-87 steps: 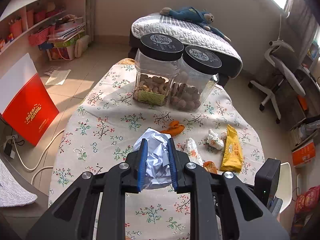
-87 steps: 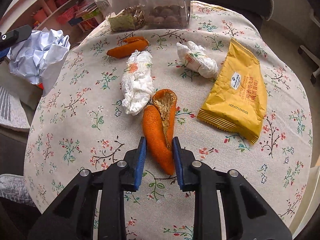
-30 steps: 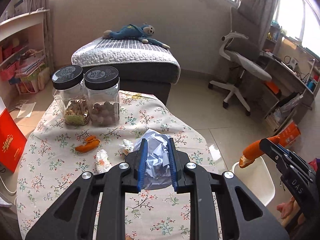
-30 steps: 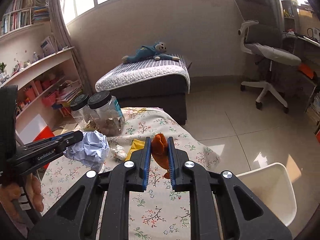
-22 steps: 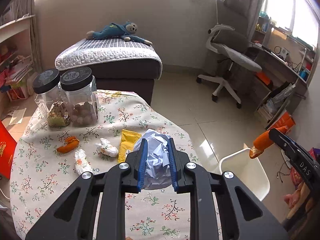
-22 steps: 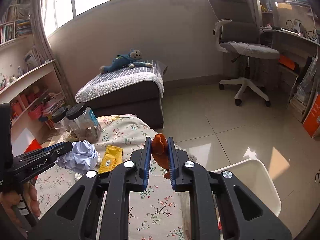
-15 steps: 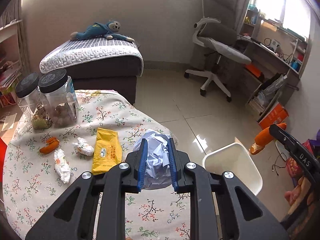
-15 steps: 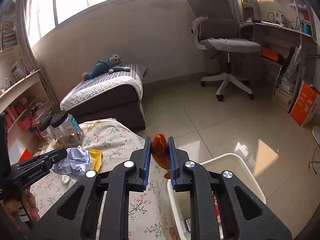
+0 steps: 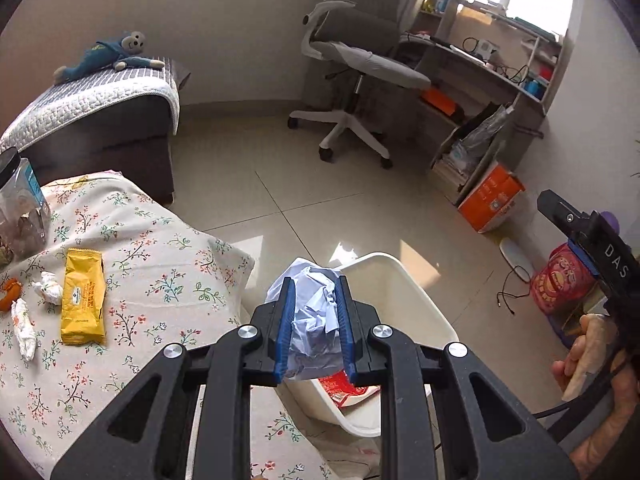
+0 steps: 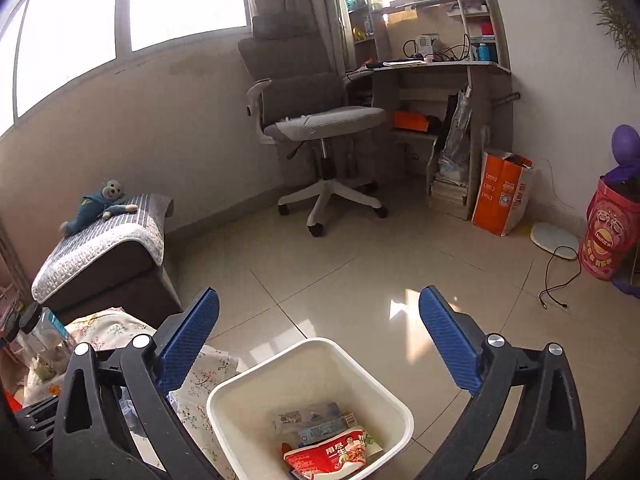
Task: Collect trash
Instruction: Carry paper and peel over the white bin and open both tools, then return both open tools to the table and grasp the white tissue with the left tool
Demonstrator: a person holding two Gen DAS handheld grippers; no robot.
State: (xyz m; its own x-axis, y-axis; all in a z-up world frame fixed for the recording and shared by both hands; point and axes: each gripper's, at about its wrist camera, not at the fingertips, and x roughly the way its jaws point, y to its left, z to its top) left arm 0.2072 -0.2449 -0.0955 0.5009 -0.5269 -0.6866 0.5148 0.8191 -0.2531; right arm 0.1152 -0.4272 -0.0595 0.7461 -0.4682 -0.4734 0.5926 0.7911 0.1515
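1. Left gripper (image 9: 314, 322): blue pads clenched on a crumpled paper ball (image 9: 312, 312), which sits squarely between the two fingers and bulges out past the tips.
2. Paper ball is pale blue-white, heavily creased. It hangs at the table edge (image 9: 224, 264), over the near rim of the white bin (image 9: 416, 300).
3. Right gripper (image 10: 320, 320): jaws opening, spread wide, nothing between the pads. It looks down over the bin (image 10: 312, 364).
4. Bin contents: a red printed packet (image 10: 332, 458) on top, some other wrappers under it; cannot make out an orange peel in there.
5. Left on the floral tablecloth: yellow snack wrapper (image 9: 83, 292), two crumpled white tissues (image 9: 50, 287) (image 9: 23, 330), an orange peel piece (image 9: 9, 294) at the frame edge.
6. Person's hand (image 9: 592, 352) grips the right tool's handle.
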